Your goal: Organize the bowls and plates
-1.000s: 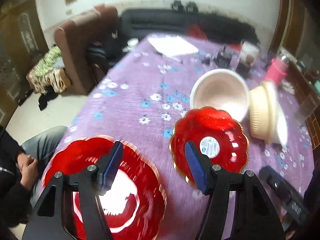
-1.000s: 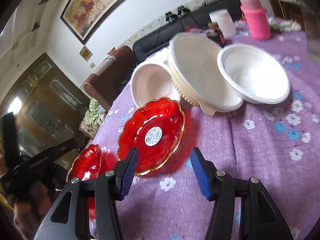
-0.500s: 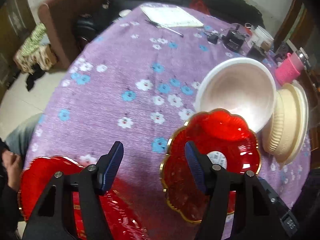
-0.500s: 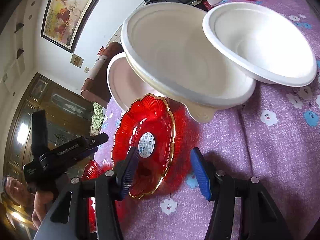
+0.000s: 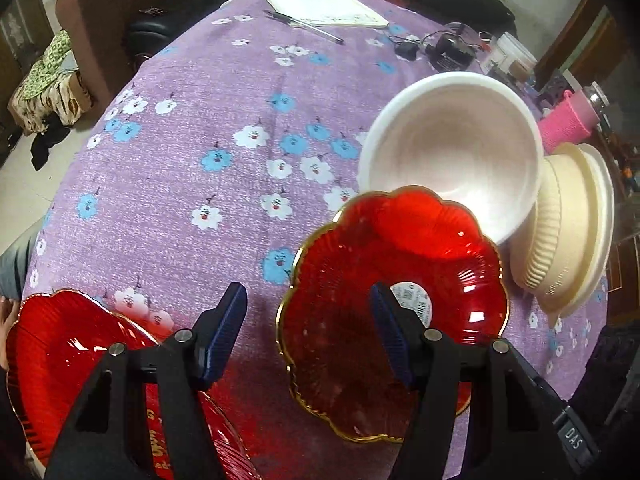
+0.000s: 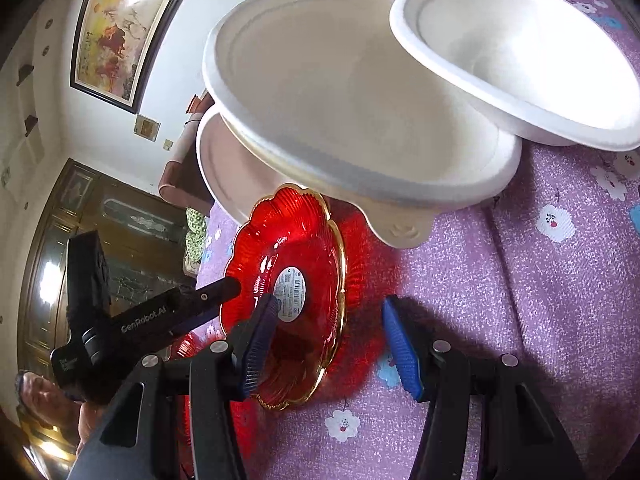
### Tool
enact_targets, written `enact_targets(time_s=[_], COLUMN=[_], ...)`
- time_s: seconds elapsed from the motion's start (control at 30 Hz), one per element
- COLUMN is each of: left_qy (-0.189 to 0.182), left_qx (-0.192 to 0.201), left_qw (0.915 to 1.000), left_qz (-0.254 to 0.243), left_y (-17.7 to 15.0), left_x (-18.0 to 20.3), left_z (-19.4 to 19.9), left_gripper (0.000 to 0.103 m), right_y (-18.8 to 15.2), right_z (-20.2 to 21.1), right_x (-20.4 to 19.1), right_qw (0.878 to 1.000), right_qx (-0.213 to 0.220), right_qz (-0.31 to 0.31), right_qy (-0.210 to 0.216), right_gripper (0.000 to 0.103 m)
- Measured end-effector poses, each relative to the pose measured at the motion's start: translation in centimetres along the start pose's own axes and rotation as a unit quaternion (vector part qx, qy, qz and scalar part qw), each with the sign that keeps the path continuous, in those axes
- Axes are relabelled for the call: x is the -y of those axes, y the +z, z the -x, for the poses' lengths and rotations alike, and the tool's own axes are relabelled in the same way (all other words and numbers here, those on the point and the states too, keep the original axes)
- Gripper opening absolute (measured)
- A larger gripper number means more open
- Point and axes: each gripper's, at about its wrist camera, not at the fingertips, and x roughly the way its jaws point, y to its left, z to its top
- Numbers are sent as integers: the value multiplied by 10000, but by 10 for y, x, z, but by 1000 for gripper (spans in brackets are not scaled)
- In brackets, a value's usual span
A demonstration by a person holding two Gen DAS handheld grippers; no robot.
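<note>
A red gold-rimmed scalloped plate with a sticker (image 5: 404, 256) (image 6: 296, 256) lies on the purple flowered tablecloth (image 5: 208, 128). My left gripper (image 5: 310, 330) is open; the plate's left rim lies between its fingers. My right gripper (image 6: 328, 344) is open with the plate's right rim between its fingers. A second red plate (image 5: 68, 356) lies at the lower left. A white bowl (image 5: 452, 148) (image 6: 224, 176) sits behind the plate. A cream bowl (image 5: 560, 232) (image 6: 344, 100) leans tilted beside it. Another white bowl (image 6: 520, 56) sits to the right.
A notepad (image 5: 324, 6) and pen (image 5: 308, 28) lie at the table's far end, with chargers, jars and a pink cup (image 5: 568, 124) at the far right. A brown armchair (image 5: 92, 28) stands left of the table. A seated person (image 6: 36, 396) is at the near left.
Both grippers have moved closer to the stickered red plate, and its rims now sit between their open fingers. The second red plate has slid toward the lower left of the left view.
</note>
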Motion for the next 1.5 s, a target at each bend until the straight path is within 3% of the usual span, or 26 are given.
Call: enact_targets(time_s=[0.2, 0.33, 0.43, 0.5, 0.57, 0.67, 0.97, 1.27, 1.5], left_qy=[-131, -109, -82, -72, -112, -100, -168, -257, -207], left_qx=[-211, -199, -220, -195, -172, -94, -65, 139, 488], left_qw=[9996, 9996, 9995, 9995, 9995, 9997, 9998, 9995, 9985], left_qz=[142, 141, 201, 222, 258, 202, 75, -105, -137], left_y=[1, 1, 0, -1, -2, -4, -9, -22, -36], left_x=[-3, -2, -3, -4, -6, -4, -1, 5, -12], left_z=[-14, -18, -18, -18, -17, -14, -6, 31, 69], left_gripper=[63, 55, 46, 38, 26, 24, 22, 22, 22], right_y=[0, 1, 3, 4, 4, 3, -4, -18, -30], right_z=[-3, -6, -10, -12, -14, -14, -7, 20, 41], right_x=[-3, -6, -6, -3, 2, 4, 0, -14, -34], right_qw=[10000, 9999, 9997, 9995, 9993, 9994, 9991, 9989, 9981], right_qx=[20, 27, 29, 2, -6, 18, 74, 215, 266], right_qz=[-9, 18, 28, -2, -92, -80, 71, 314, 543], right_qy=[-38, -129, -260, -329, -360, -348, -411, -283, -108], right_gripper=[56, 53, 37, 18, 10, 5, 4, 6, 6])
